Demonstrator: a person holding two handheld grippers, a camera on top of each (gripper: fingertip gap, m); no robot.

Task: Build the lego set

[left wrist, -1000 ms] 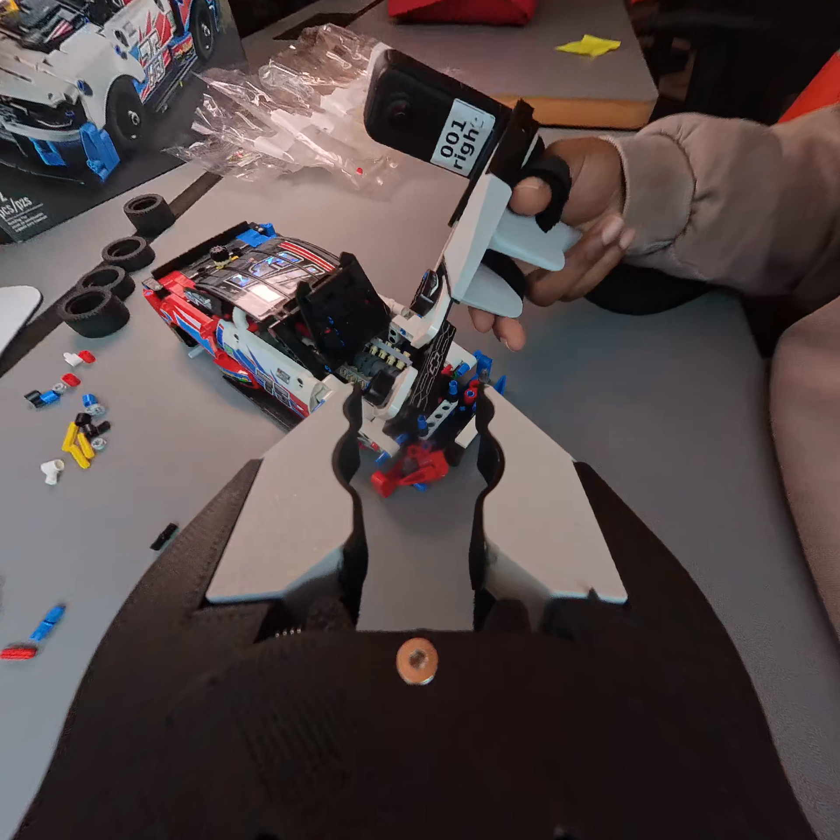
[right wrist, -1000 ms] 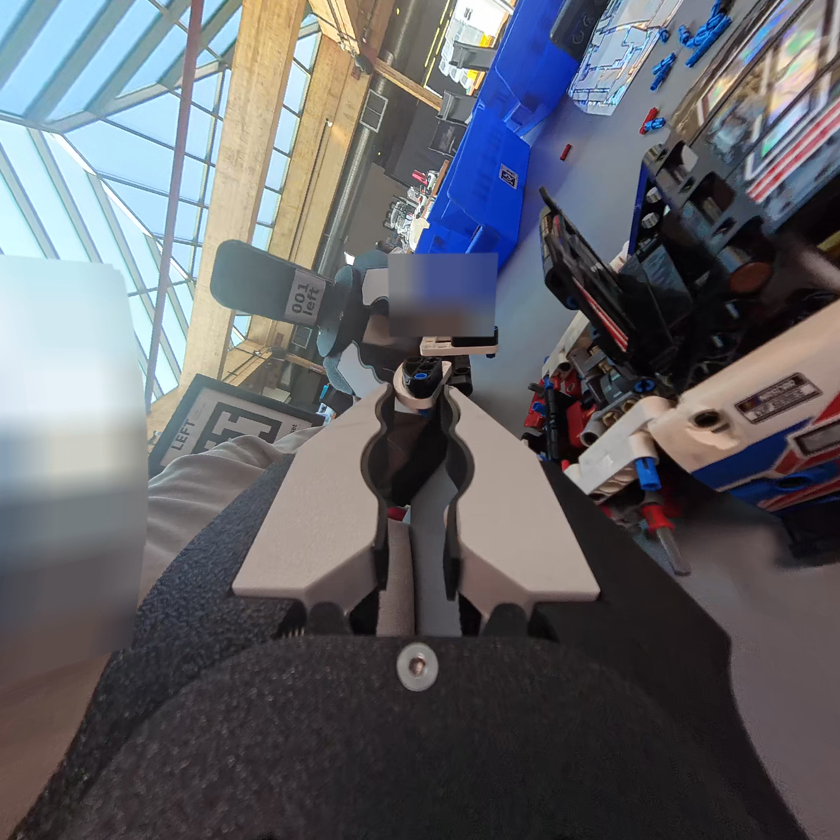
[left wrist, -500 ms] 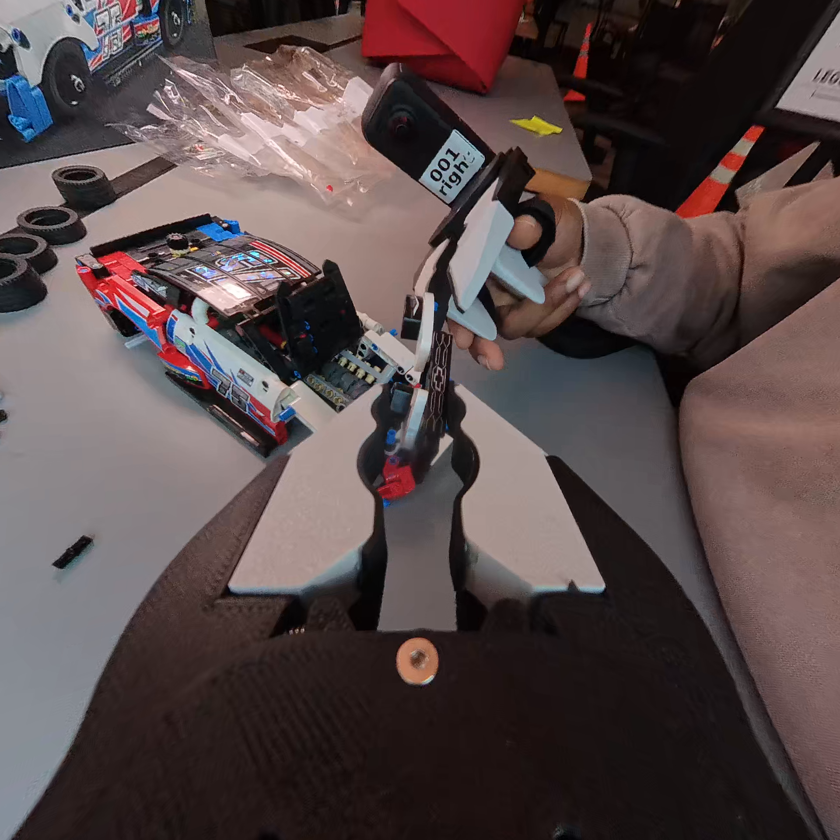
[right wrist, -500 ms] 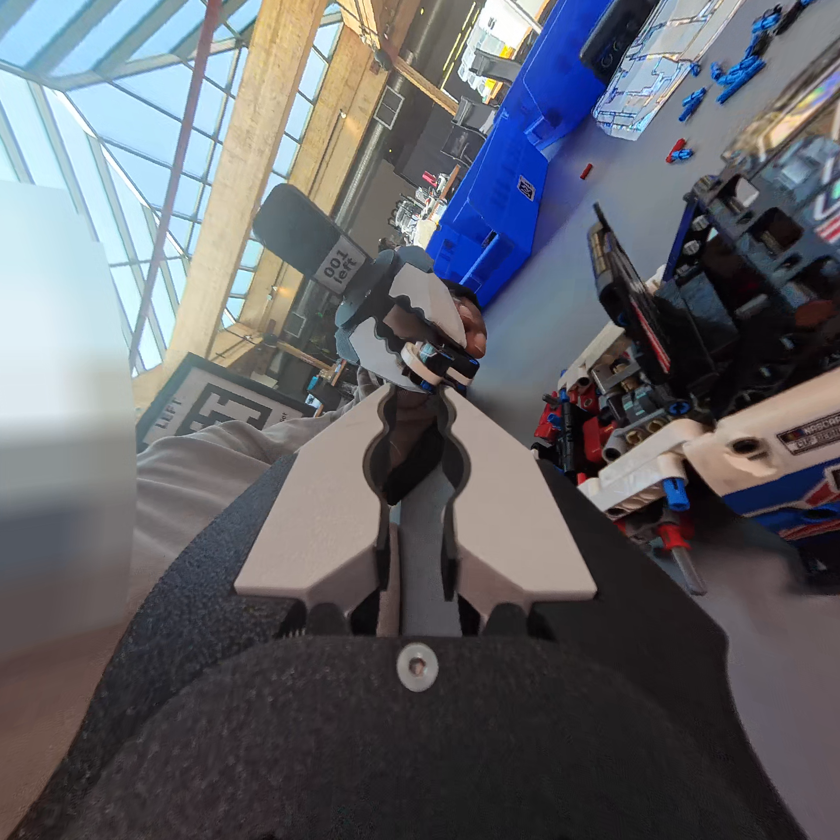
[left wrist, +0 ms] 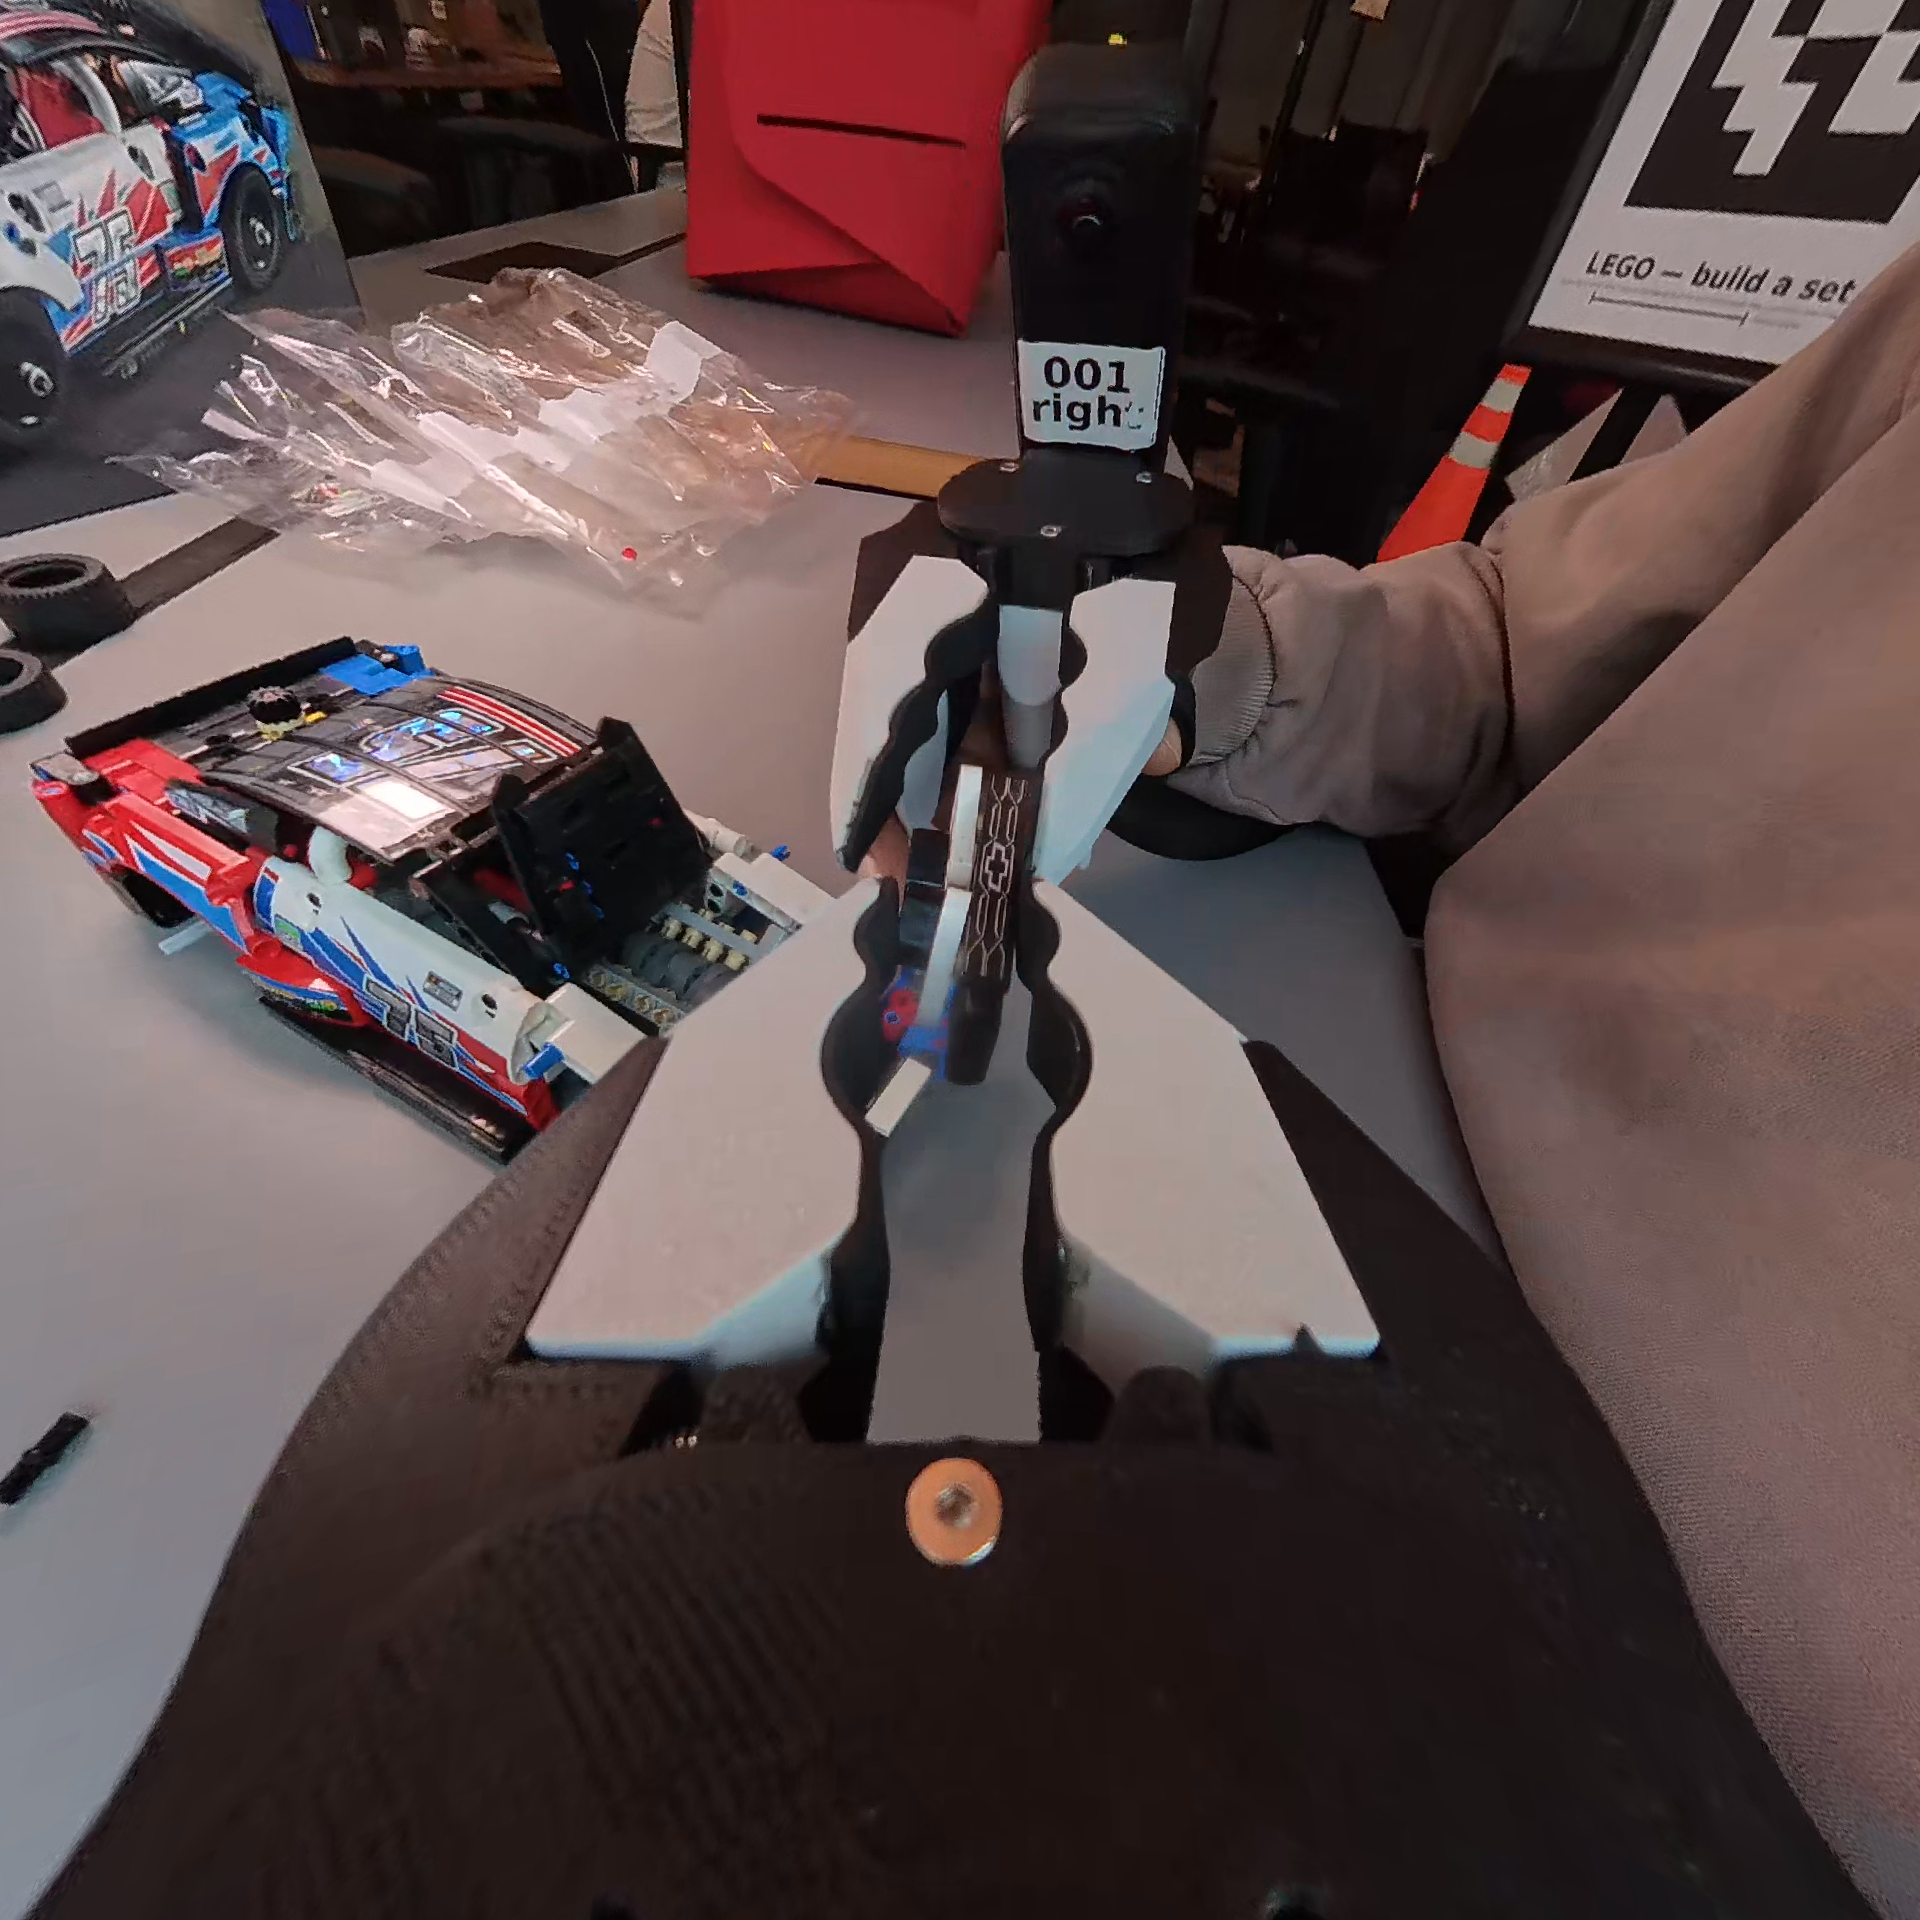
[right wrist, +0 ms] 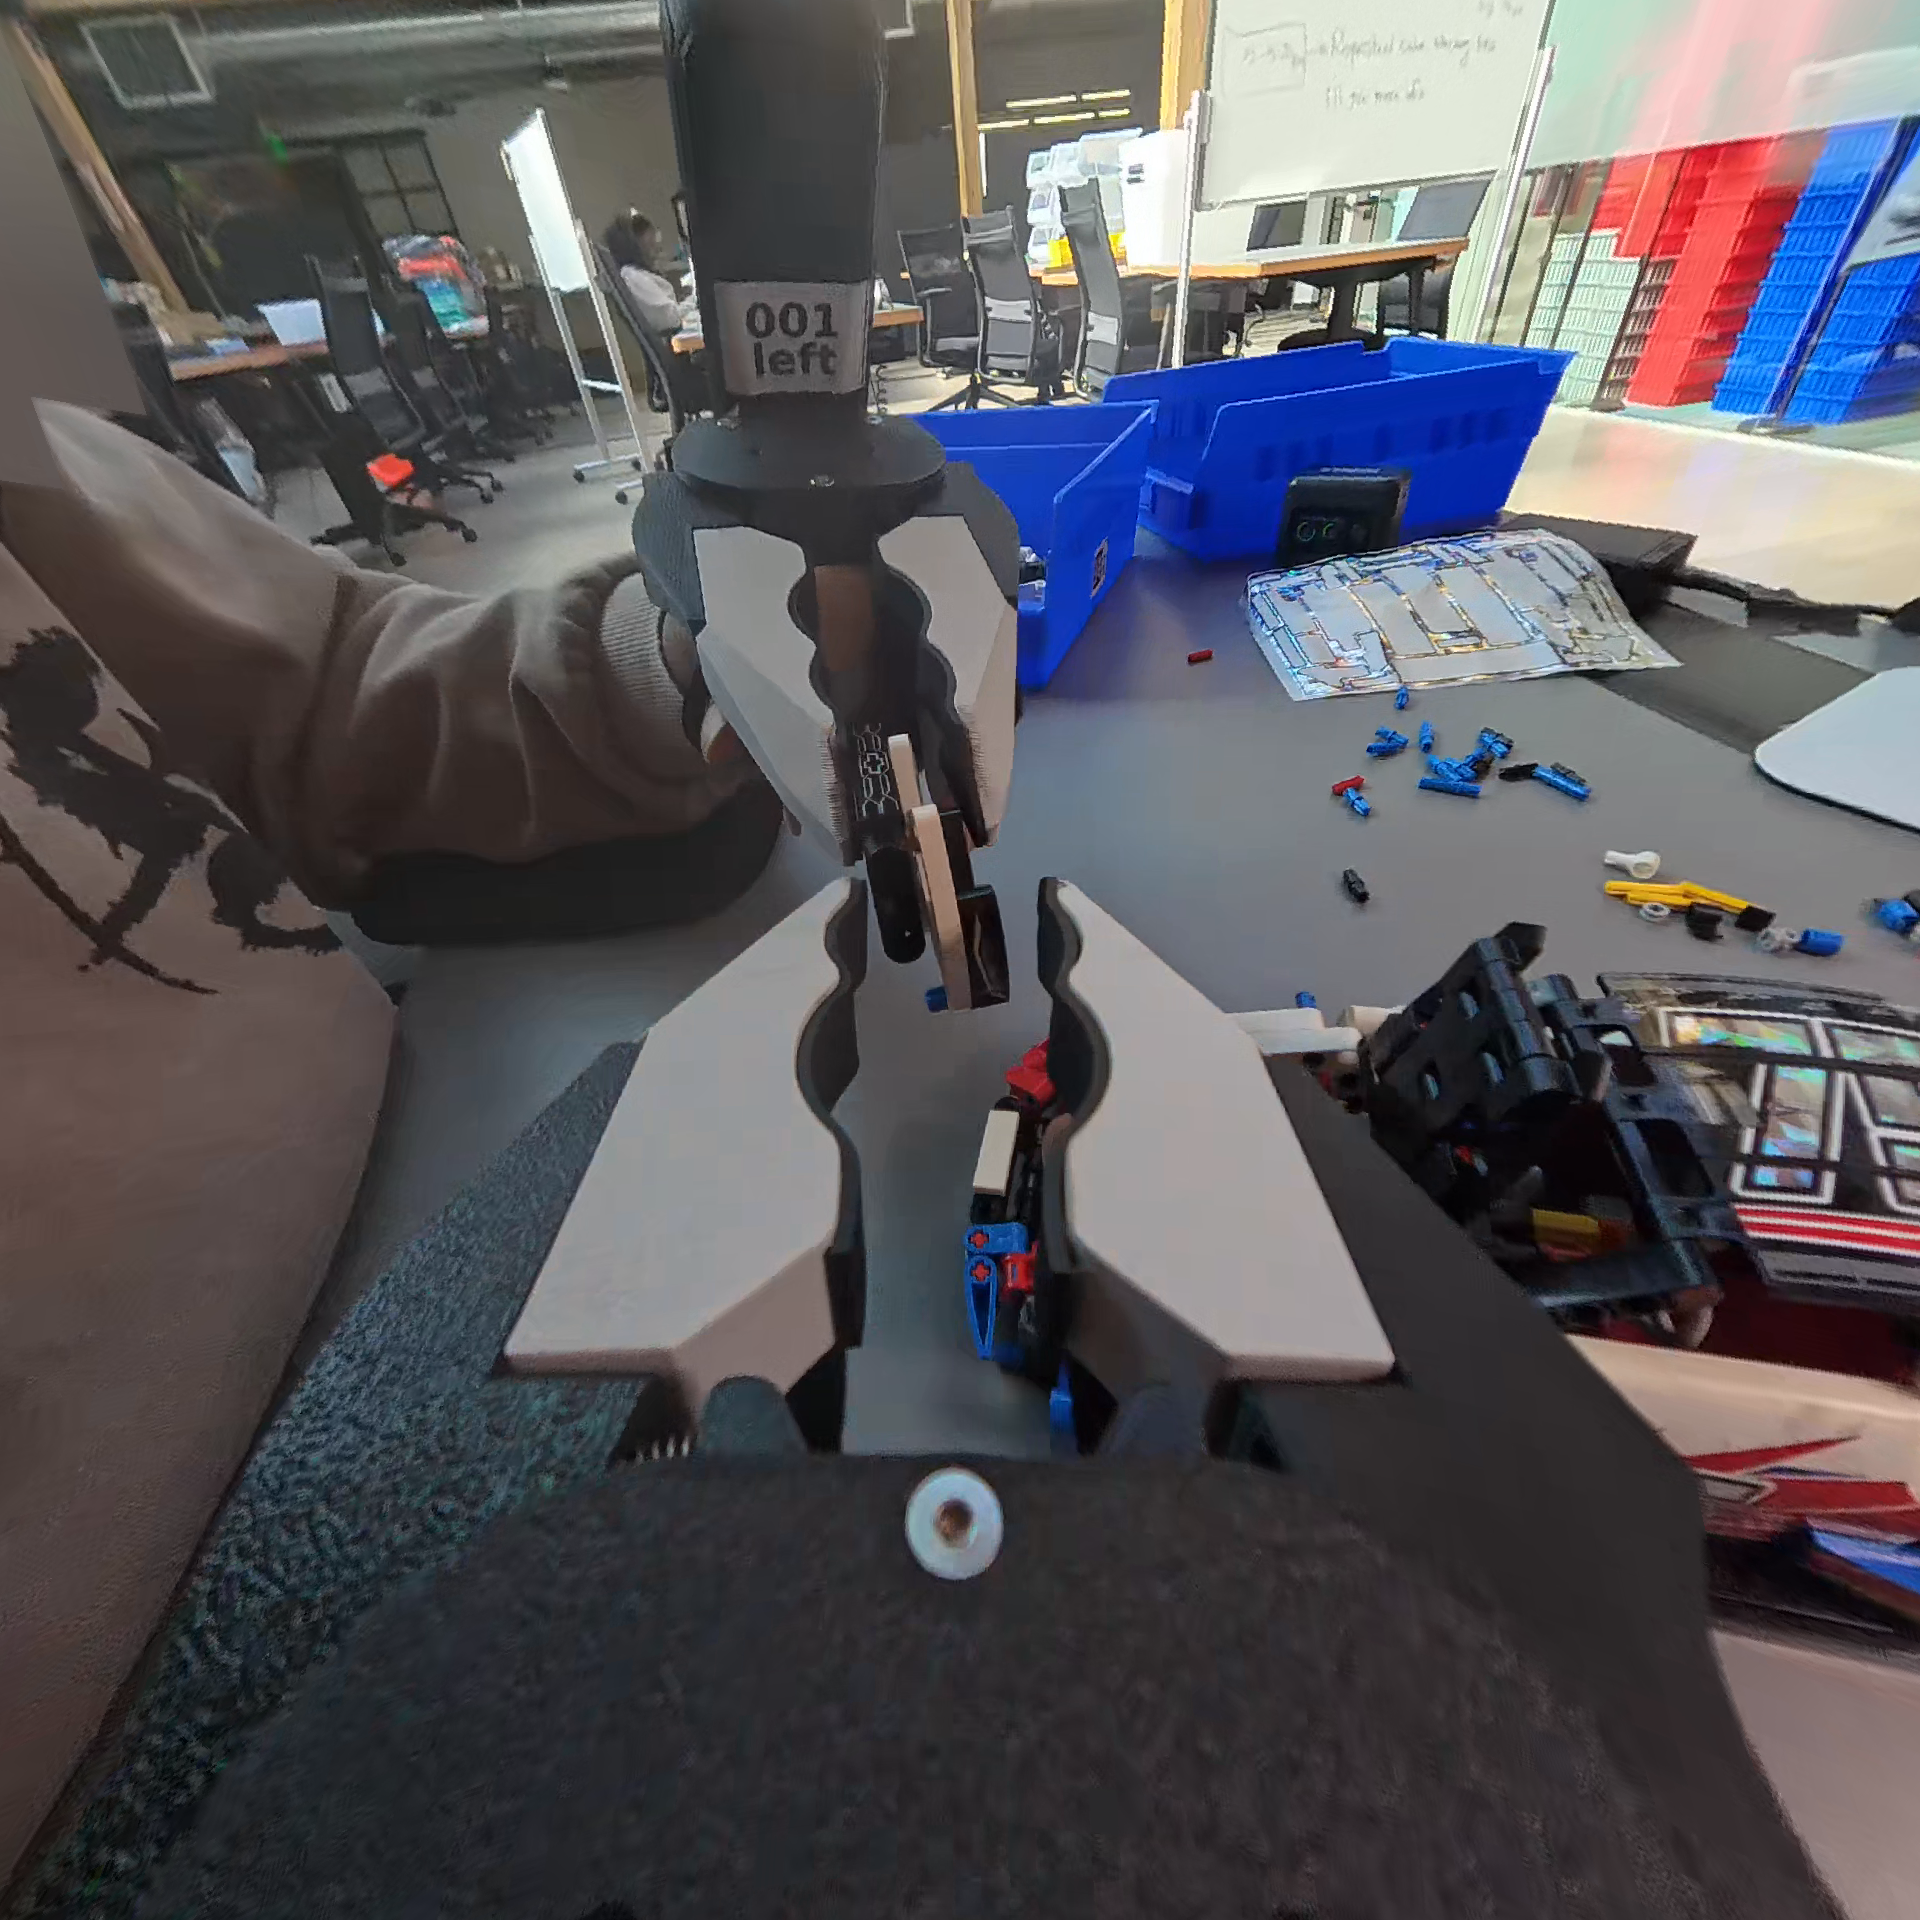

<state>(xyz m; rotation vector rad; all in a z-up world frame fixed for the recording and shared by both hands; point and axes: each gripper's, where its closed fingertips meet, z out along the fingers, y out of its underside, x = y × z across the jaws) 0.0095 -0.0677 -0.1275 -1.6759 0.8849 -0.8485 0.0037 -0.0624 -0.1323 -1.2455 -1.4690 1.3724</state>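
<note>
So the left gripper [left wrist: 956,894] has its fingers [left wrist: 748,1091] pinched on a small lego sub-assembly [left wrist: 987,883], a black patterned strip with a white curved piece and some blue and red bits stuck to it. It sits upright in the notch right at the fingertips and is held in the air, just off the open front end of the lego car [left wrist: 343,862].

The right gripper [right wrist: 951,894] points straight back at the left one, nearly nose to nose. Its fingers [right wrist: 727,1091] are spread. The far end of the sub-assembly pokes into the gap between the tips, and from the right wrist view it looks like neither finger is touching it. Through that same gap you can see red, blue and white parts of the car's nose down below.

The car itself sits on the grey table [left wrist: 208,1195] with its black hood flipped up. Beyond the car's tail there are a couple of loose tyres [left wrist: 57,597] and some empty clear plastic bags [left wrist: 499,416]. On the car's far side, well away from the grippers, are scattered small pieces [right wrist: 1455,764], a sticker sheet [right wrist: 1444,613] and blue bins [right wrist: 1330,436].
</note>
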